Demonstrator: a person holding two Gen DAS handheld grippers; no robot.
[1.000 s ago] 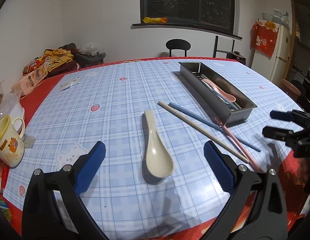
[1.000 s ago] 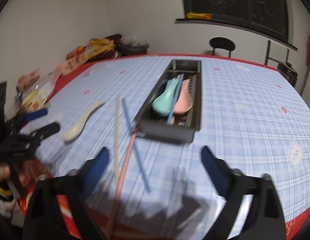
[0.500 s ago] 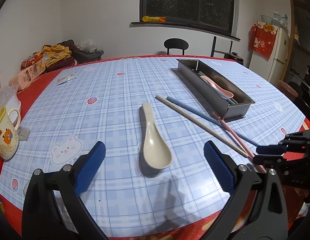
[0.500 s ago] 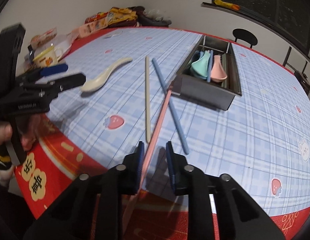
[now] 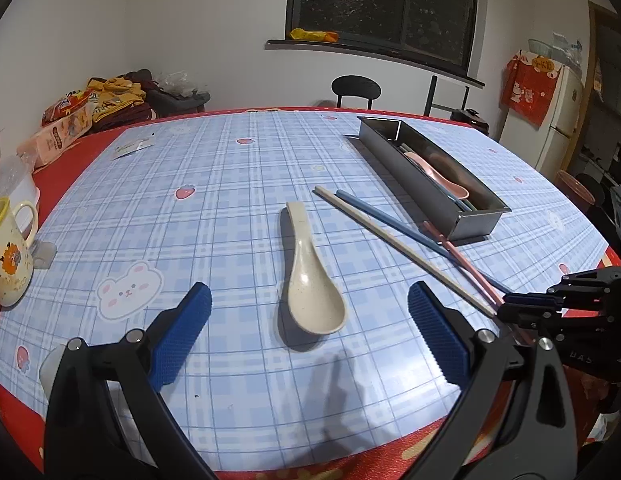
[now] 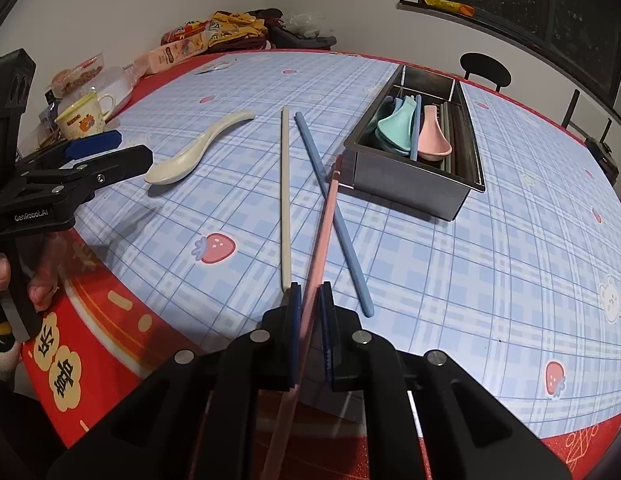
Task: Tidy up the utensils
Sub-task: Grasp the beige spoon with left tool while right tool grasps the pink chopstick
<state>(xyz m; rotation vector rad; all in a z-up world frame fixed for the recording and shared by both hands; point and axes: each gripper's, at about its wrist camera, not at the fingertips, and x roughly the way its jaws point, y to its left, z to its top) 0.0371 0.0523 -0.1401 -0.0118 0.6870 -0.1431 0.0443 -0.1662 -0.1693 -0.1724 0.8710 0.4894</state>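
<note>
A pink chopstick (image 6: 328, 208) lies across a blue chopstick (image 6: 310, 148), beside a cream chopstick (image 6: 285, 184), in front of the metal tray (image 6: 410, 192). My right gripper (image 6: 310, 292) sits at the table's near edge. Its jaws are closing, and both pads press on the pink chopstick's near end. Teal and pink spoons lie in the tray. A cream spoon (image 5: 310, 280) lies on the cloth with its bowl between the wide-apart pads of my left gripper (image 5: 308, 298), which is open and hovers above it. In the left wrist view my right gripper (image 5: 506, 306) shows at the right.
The checked tablecloth (image 5: 214, 216) has a red border. A yellow-rimmed mug (image 5: 6, 264) stands at the left edge, with snack packets (image 5: 66, 128) and bags behind it. A black chair (image 5: 355, 88) stands at the far side and a fridge (image 5: 558, 128) at the right.
My right gripper went from wide open to shut on the pink chopstick and sank to the table's near edge. The left gripper stayed open over the cream spoon.
</note>
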